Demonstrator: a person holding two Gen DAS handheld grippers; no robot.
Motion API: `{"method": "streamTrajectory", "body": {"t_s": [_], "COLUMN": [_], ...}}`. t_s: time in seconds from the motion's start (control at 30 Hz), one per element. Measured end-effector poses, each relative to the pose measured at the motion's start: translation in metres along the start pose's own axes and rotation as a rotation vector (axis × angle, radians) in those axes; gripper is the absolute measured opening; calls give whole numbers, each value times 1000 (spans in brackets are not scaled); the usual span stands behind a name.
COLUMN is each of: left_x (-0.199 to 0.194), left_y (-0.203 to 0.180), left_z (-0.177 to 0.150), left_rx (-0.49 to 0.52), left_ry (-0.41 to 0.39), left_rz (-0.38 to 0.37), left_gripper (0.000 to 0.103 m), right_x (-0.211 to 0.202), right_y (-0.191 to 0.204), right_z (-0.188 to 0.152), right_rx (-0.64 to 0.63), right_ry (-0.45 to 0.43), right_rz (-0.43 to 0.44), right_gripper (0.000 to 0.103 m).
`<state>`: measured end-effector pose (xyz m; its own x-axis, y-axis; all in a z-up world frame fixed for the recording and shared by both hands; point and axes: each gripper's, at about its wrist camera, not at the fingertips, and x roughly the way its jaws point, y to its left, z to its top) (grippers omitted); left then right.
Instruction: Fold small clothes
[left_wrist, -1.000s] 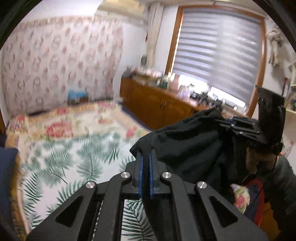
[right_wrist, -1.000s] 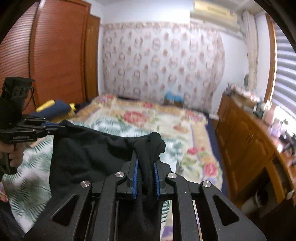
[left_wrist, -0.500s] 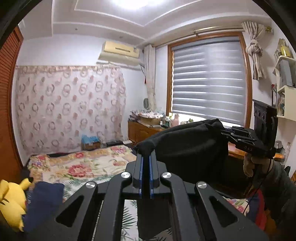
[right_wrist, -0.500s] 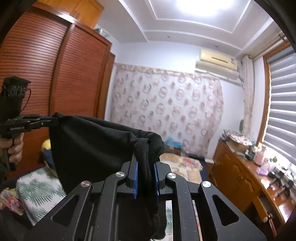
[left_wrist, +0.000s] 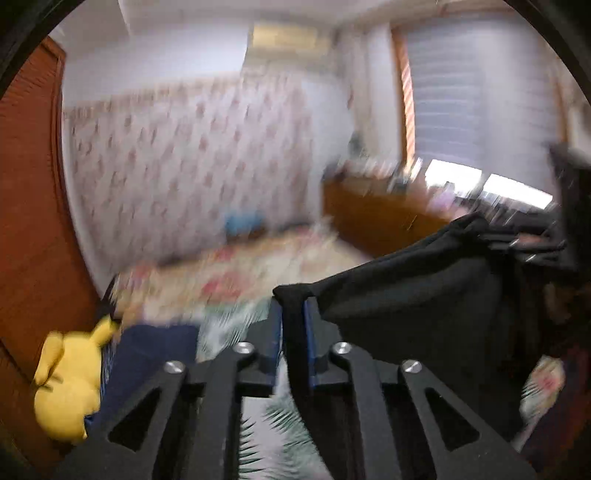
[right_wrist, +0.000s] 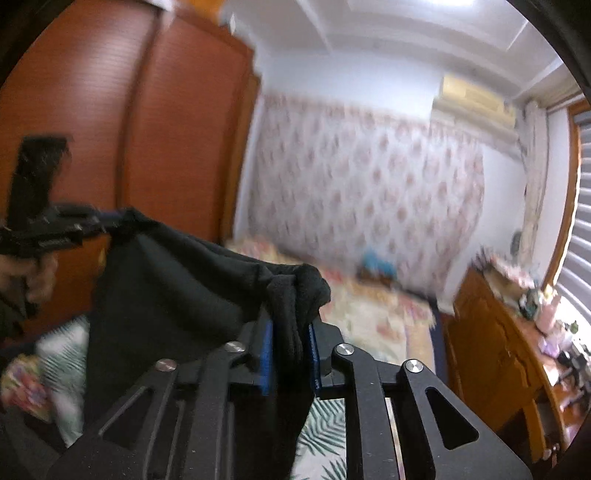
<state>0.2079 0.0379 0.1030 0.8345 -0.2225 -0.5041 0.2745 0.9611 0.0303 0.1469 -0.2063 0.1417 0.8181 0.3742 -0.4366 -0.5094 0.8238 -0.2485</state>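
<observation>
**Above the bed, a black garment held between two grippers**

Across the far end of the room hangs a patterned curtain (right_wrist: 369, 192), pale with rows of pinkish motifs, blurred in both views. To its left stands a tall reddish-brown wardrobe (right_wrist: 110, 122) with slatted doors. Below the curtain lies the bed (left_wrist: 258, 269), covered by a floral spread at the far end and a green leaf print nearer the cameras. Along the window side runs a wooden cabinet (right_wrist: 491, 332) with small cluttered items on its top, under a slatted blind (left_wrist: 480, 110). An air conditioner (right_wrist: 472, 99) sits high on the wall above the curtain.

The black garment (left_wrist: 424, 302) hangs in the air over the bed, stretched between the two grippers and drooping below them. The left gripper (left_wrist: 293, 332) is clamped on one bunched corner of it, the cloth pinched between the blue pads and spilling over the fingertips. The right gripper (right_wrist: 289, 350) is likewise clenched on the opposite corner, a thick wad of fabric bulging above its blue pads. From each wrist view the other gripper shows at the far end of the cloth, its handle gripped by a hand.

At the bed's left edge lies a dark blue cushion (left_wrist: 144, 354), and touching it, a yellow plush toy (left_wrist: 70, 380). A small blue object (right_wrist: 376, 264) rests at the foot of the curtain, too blurred to identify.
</observation>
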Motion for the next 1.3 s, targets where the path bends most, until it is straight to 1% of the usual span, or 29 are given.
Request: {"method": "streamTrajectory", "body": {"t_s": [0.03,0.07,0.1,0.13,0.17,0.2,0.23,0.27,0.3,0.37,0.4,0.5,0.57,0.6,0.63,0.7,0.8,0.93,1.1,1.3], "left_x": [22,43,54,63,70,73,75,73,71,60,55,35,26,21,17,11,3,-3,-10,-21], "left_y": [5,11,12,11,11,9,6,1,-4,-17,-22,-36,-42,-47,-51,-56,-63,-72,-75,-79], "left_z": [-7,-18,-27,-38,-49,-56,-65,-70,-76,-89,-95,-112,-124,-131,-139,-153,-175,-198,-208,-214], "left_rx": [-7,-15,-12,-6,-8,-14,-17,-14,-8,-11,-20,-38,-44,-46,-50,-64,-88,-102,-123,-108], "left_ry": [51,95,114,132,150,165,184,193,196,198,200,211,225,228,230,244,265,293,296,286], "left_rz": [2,-1,3,12,13,4,-13,-22,-28,-42,-55,-80,-103,-107,-108,-115,-128,-121,-115,-98], "left_gripper": [12,13,23,29,37,40,41,45,48,50,50,50,50,50,50,50,50,50,50,50], "right_x": [25,66,89,107,116,125,128,129,127,118,115,90,75,72,65,56,47,35,28,25], "right_y": [-4,-9,-13,-17,-20,-21,-22,-23,-22,-16,-14,-7,1,6,12,20,32,46,48,48], "right_z": [-8,-20,-30,-42,-50,-59,-69,-77,-84,-96,-98,-119,-139,-144,-156,-167,-189,-211,-224,-234], "right_rx": [7,30,40,48,55,68,86,100,103,99,103,126,154,162,167,168,196,210,268,271], "right_ry": [53,134,177,203,214,227,240,250,258,273,275,288,299,303,309,315,336,354,352,370], "right_rz": [-10,-31,-52,-74,-79,-71,-63,-59,-52,-39,-34,-1,25,32,38,39,70,66,76,51], "right_gripper": [27,36,36,37,37,40,43,46,46,47,49,52,55,58,59,60,60,60,60,62]}}
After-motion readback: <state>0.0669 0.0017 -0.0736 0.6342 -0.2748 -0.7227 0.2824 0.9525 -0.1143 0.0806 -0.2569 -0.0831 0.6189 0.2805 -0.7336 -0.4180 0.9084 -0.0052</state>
